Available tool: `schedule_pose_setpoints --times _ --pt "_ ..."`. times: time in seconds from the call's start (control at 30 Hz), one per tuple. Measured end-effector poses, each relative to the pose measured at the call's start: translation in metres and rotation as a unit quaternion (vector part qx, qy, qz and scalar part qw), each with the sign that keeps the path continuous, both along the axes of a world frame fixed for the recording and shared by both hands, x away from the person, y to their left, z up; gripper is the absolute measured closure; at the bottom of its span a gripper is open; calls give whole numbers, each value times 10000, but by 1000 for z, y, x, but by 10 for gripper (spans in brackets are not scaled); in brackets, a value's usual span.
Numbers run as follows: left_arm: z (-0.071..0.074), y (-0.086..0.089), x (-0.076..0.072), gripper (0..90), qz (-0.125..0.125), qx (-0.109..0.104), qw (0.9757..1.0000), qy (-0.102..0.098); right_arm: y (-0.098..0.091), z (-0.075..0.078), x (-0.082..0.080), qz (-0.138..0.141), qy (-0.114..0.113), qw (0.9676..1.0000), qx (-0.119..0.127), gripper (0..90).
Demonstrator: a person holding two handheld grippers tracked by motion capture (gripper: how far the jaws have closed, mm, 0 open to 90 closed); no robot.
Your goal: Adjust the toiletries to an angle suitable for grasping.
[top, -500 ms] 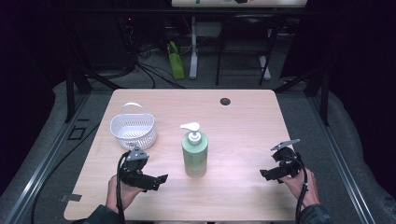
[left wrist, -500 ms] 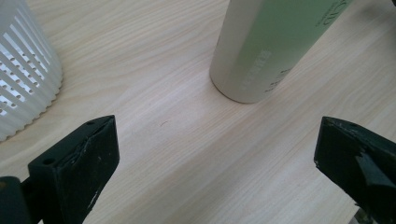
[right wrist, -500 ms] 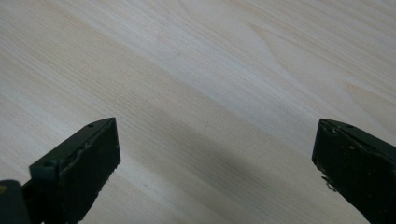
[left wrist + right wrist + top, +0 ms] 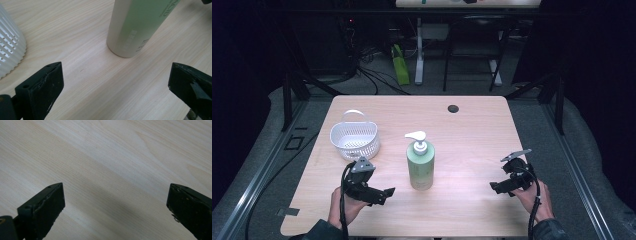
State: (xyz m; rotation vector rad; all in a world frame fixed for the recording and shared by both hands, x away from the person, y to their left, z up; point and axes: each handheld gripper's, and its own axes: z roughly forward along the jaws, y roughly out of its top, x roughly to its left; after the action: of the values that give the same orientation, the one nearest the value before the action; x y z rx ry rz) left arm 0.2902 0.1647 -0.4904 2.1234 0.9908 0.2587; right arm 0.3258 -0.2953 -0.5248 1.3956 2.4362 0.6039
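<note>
I see a pale wood-grain tabletop (image 4: pixel 472 135), smooth and matt. The green pump bottle (image 4: pixel 420 167) looks like smooth plastic with a soft sheen, its pump white. The white basket (image 4: pixel 354 140) is slotted, ribbed plastic. My left tool (image 4: pixel 113 87) and right tool (image 4: pixel 115 207) have matt black jaws, scuffed at the edges

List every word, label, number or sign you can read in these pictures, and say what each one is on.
"CID": pale letters, cut off by the picture's top edge, on the green pump bottle in the left gripper view.
A block of small white print lower on the same bottle: too blurred to read.
In the high view the bottle's print is too small to read.
White basket, table, both grippers: no text.
</note>
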Motion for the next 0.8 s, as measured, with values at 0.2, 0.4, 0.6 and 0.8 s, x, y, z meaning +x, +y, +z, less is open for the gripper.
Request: schedule_pose_setpoints --times 0.2,0.4,0.6,0.8 --pt "3 -10 0 0 -140 -49 9999 -51 0 -1 0 -20 28 10000 11 15" --pt "7 -22 2 0 -269 -132 9994 -167 1 -2 1 10 44 10000 -8 15" --pt "11 -32 5 0 -309 -183 9989 -315 1 -2 1 9 46 10000 -23 16" --pt "15 -36 7 0 -305 -309 9981 -438 1 -3 2 -1 68 10000 4 17"
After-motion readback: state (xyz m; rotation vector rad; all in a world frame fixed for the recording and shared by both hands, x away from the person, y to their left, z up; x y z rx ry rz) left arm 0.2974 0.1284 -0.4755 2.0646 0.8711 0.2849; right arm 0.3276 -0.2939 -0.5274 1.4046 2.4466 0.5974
